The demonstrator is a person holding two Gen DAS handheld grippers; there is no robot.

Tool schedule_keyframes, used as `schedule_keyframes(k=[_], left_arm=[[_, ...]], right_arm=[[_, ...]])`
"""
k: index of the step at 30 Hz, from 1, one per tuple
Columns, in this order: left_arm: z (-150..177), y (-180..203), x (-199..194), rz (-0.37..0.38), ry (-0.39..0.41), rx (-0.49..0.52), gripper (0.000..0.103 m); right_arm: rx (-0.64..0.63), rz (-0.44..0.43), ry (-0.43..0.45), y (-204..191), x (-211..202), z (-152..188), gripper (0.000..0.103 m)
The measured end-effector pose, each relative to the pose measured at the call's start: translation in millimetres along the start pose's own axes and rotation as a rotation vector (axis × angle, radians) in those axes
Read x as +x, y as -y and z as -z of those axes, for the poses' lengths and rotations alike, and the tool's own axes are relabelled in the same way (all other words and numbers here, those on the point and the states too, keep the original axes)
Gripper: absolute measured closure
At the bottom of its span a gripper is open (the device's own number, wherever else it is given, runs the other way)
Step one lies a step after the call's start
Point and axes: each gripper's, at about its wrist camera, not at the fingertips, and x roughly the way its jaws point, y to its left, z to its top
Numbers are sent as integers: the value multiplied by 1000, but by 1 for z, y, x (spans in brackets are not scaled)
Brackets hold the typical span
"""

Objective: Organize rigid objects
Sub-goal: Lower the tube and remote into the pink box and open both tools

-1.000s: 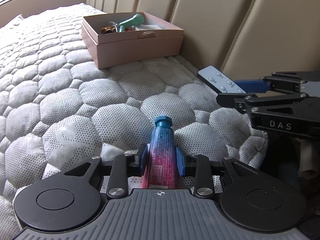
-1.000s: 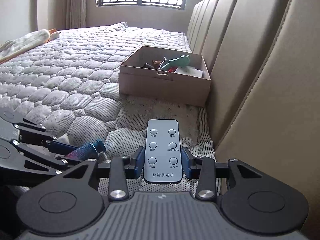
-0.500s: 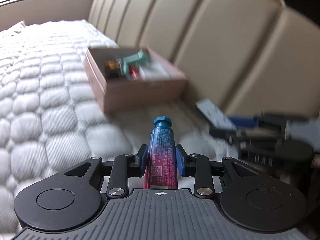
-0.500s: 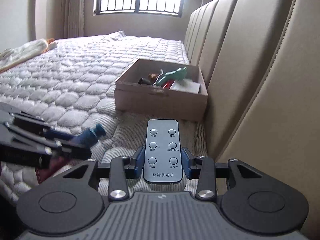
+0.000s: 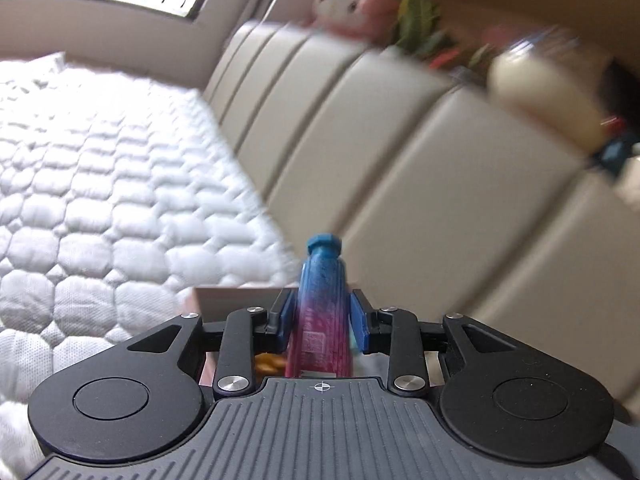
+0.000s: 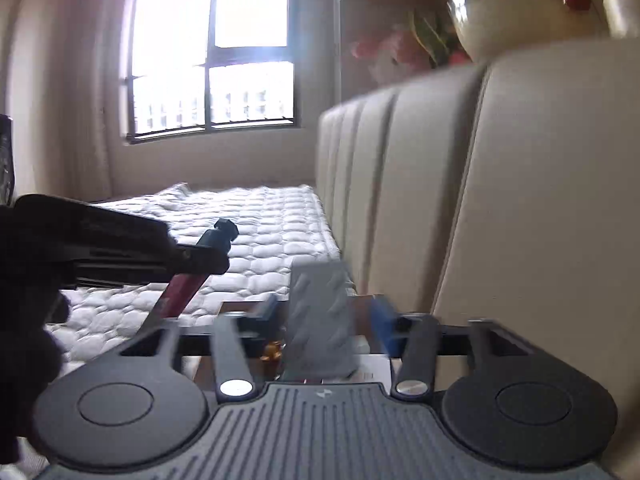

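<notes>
My left gripper (image 5: pixel 322 316) is shut on a blue-and-pink tube (image 5: pixel 323 300) with a blue cap, held up in the air over the pink box (image 5: pixel 236 300), whose rim shows just below the fingers. The tube also shows in the right wrist view (image 6: pixel 196 268) in the left gripper (image 6: pixel 120 248). My right gripper (image 6: pixel 328 320) has its blue pads spread wide of the grey remote (image 6: pixel 322 320), which sits blurred between them over the box (image 6: pixel 248 308). Whether the pads still touch the remote is unclear.
The quilted white mattress (image 5: pixel 100 208) lies to the left. The beige padded headboard (image 5: pixel 400 168) rises close on the right, with a plush toy (image 5: pixel 352 8) and a round pale vase (image 5: pixel 548 96) on its top ledge. A window (image 6: pixel 216 64) is at the far wall.
Both grippers have risen and moved forward over the box, tilting upward. The right gripper's pads have spread apart from the remote's sides. The left still grips the tube.
</notes>
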Motion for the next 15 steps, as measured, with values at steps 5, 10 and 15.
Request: schedule_keyframes(k=[5,10,15], left_arm=[[17,-19,16,-12,-26,-60,70],[45,-17,-38,-62,71,-30,70],[106,7,-102,-164,125,53,70]], right_arm=[[-25,-4,-52,5,5,34,36],[-84,-29,-106,7,-14,74,29],[-150,-51,-167,3,-35,103,19]])
